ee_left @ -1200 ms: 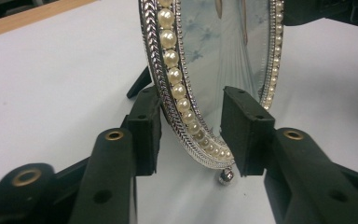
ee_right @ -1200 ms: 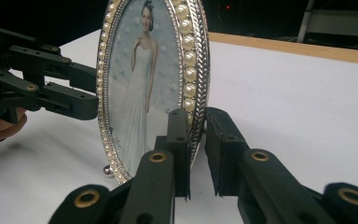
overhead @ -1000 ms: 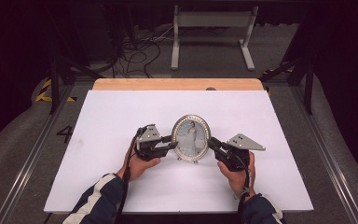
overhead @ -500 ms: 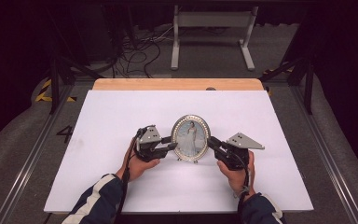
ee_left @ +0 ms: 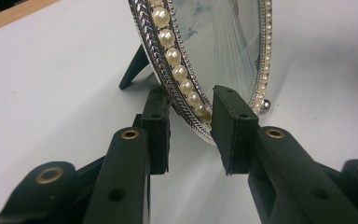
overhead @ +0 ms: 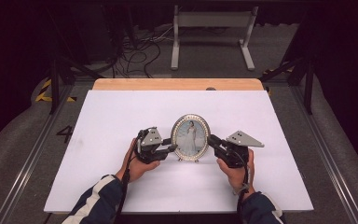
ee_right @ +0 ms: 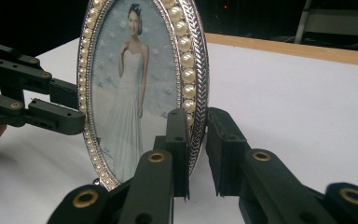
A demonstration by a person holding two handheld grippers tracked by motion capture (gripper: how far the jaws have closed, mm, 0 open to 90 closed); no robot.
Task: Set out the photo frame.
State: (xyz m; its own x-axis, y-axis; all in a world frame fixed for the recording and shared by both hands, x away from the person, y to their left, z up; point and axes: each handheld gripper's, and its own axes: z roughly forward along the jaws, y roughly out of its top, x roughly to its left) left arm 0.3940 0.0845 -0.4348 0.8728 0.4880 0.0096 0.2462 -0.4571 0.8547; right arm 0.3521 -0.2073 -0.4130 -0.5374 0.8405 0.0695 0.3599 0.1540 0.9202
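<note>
An oval picture frame [overhead: 190, 137] with a pearl and silver rim stands upright on the white table [overhead: 121, 112], holding a photo of a person in a white gown. My left gripper [overhead: 171, 144] is shut on its left rim; in the left gripper view its jaws pinch the pearl rim [ee_left: 186, 93] from both sides low down. My right gripper [overhead: 210, 140] is shut on the right rim, with one pad in front of the frame [ee_right: 135, 93] and one behind. The left gripper [ee_right: 81, 109] meets the far edge. A dark easel leg [ee_left: 133, 70] props the back.
A wooden strip [overhead: 177, 84] runs along the table's far edge. Beyond it are floor cables [overhead: 140, 51] and a metal stand [overhead: 212, 28]. Metal rails [overhead: 335, 158] flank the table. White surface lies open all around the frame.
The frame has gone from slightly tilted to upright. Both hands and grippers stay in nearly the same place at its sides.
</note>
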